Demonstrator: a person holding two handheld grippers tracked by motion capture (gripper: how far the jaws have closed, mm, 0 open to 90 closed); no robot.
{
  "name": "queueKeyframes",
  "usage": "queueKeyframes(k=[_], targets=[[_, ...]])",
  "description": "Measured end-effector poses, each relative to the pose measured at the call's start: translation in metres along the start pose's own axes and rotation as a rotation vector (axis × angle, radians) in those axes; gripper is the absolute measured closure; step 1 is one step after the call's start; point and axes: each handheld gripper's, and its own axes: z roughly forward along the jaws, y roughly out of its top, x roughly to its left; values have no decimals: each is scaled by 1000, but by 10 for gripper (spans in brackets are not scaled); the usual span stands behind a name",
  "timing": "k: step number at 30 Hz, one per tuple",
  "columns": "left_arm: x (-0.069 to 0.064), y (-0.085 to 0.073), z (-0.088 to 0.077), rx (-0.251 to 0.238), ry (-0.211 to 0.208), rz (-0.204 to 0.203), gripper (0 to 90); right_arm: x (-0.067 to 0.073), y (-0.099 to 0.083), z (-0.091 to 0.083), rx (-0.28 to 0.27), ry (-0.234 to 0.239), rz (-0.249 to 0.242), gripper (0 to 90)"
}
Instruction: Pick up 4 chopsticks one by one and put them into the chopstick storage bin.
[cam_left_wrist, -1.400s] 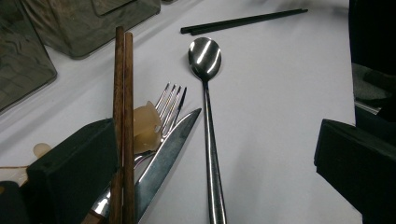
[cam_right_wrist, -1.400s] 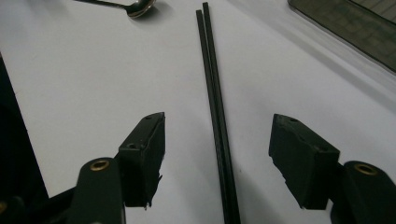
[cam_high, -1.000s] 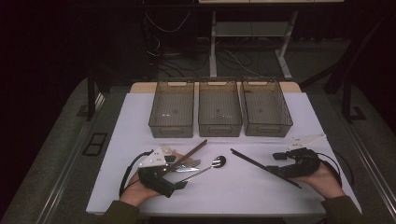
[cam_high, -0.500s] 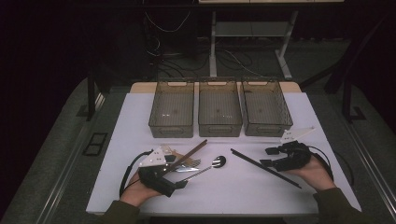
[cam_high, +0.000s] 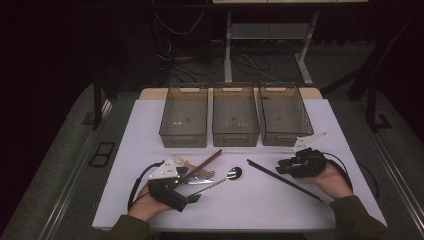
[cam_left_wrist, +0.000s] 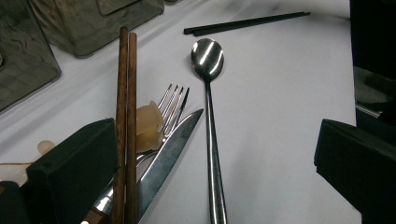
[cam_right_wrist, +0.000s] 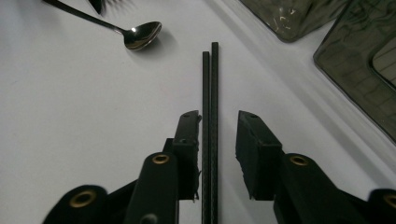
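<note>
A pair of black chopsticks (cam_high: 285, 181) lies slanted on the white table (cam_high: 250, 210), at right of centre. My right gripper (cam_high: 279, 167) straddles them near their far end. In the right gripper view the black chopsticks (cam_right_wrist: 209, 93) run between the jaws of my right gripper (cam_right_wrist: 218, 119). The jaws have just been closing, and a gap still shows on the right side, so it is open. My left gripper (cam_high: 187, 185) rests open by a cutlery pile. The spoon (cam_left_wrist: 208, 60), knife (cam_left_wrist: 170, 158), fork (cam_left_wrist: 173, 100) and brown chopsticks (cam_left_wrist: 126, 93) lie between its wide jaws (cam_left_wrist: 215, 135).
Three smoky see-through bins (cam_high: 235, 116) stand in a row at the back of the table. A pale waxy lump (cam_left_wrist: 148, 126) sits on the fork. The spoon (cam_high: 229, 176) lies between the two grippers. Bare white table stretches along the front edge.
My right gripper has shifted a little toward the bins along the black chopsticks, and its jaws have narrowed around them. The left gripper and the cutlery have stayed put.
</note>
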Motion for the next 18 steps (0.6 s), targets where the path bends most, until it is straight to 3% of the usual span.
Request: queueKeyframes(k=[7, 18], targets=[[0, 0, -1, -3, 3, -4, 0, -2, -7, 1, 40, 6, -13, 798], [0, 0, -1, -4, 3, -4, 0, -1, -15, 7, 102, -6, -34, 839]])
